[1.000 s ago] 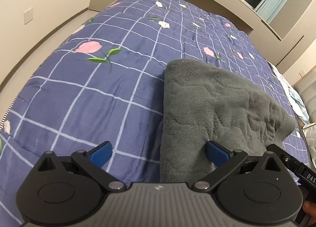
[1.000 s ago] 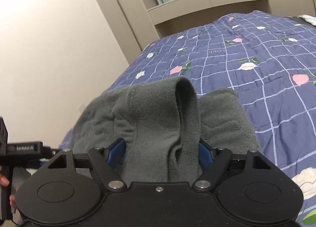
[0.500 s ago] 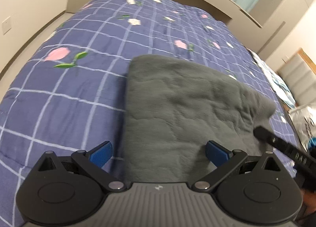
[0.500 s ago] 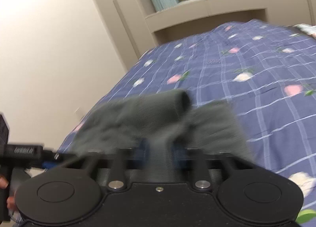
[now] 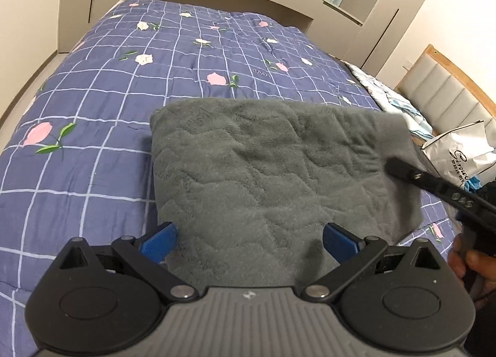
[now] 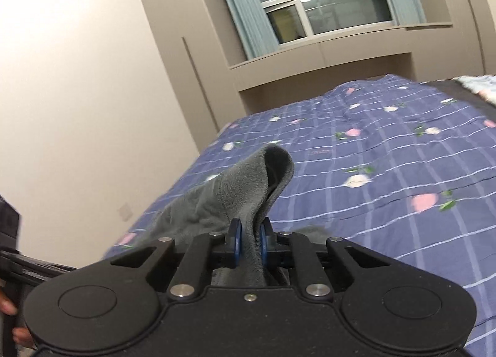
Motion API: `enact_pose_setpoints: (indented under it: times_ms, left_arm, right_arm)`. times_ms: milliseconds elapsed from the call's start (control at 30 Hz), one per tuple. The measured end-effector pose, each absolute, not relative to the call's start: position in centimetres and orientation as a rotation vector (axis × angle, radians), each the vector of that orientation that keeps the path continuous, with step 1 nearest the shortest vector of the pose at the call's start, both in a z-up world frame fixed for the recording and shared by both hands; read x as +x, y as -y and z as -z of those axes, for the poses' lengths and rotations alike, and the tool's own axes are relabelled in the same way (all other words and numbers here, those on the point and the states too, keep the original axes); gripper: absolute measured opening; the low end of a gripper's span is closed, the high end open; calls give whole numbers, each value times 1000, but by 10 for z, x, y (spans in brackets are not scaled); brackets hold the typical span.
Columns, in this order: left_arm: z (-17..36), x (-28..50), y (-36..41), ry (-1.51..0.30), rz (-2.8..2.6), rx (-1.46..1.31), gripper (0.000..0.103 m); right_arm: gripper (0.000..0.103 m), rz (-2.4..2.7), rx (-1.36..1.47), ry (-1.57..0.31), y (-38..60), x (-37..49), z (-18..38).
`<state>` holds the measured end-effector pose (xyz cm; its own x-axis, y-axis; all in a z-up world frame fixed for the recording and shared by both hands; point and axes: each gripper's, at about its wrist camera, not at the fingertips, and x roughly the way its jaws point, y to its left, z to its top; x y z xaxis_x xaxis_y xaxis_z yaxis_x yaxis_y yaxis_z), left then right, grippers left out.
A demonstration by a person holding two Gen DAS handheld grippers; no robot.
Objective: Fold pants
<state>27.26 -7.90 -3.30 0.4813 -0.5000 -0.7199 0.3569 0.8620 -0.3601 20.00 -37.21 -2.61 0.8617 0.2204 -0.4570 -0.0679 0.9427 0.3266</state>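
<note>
A quilted blue bedspread with a white grid and pink flowers (image 5: 173, 56) carries the plush grey folded pants (image 5: 272, 177). Your left gripper (image 5: 248, 239) stays spread wide over their near edge, holding nothing. Your right gripper (image 6: 248, 243), gaping a second ago, now pinches a raised fleece fold.
</note>
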Motion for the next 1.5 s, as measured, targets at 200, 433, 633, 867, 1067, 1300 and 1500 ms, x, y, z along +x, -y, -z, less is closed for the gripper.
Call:
enact_pose_setpoints:
  times_ms: [200, 433, 633, 867, 1067, 1300, 1500]
  left_arm:
    - [49, 274, 76, -996, 482, -144, 102]
    - [49, 271, 56, -996, 465, -189, 102]
    - [26, 285, 43, -846, 336, -226, 103]
    - [26, 326, 65, -781, 177, -146, 102]
    - [56, 341, 91, -819, 154, -83, 102]
    - [83, 338, 97, -817, 140, -69, 103]
    - [86, 340, 102, -824, 145, -57, 103]
  right_arm:
    - [20, -100, 283, -615, 372, 214, 67]
    - [53, -57, 249, -617, 367, 210, 72]
    - [99, -9, 163, -505, 358, 211, 52]
    - [102, 107, 18, -452, 334, 253, 53]
    - [102, 164, -73, -470, 329, 279, 79]
    - [102, 146, -43, -517, 334, 289, 112]
    - [102, 116, 74, -547, 348, 293, 121]
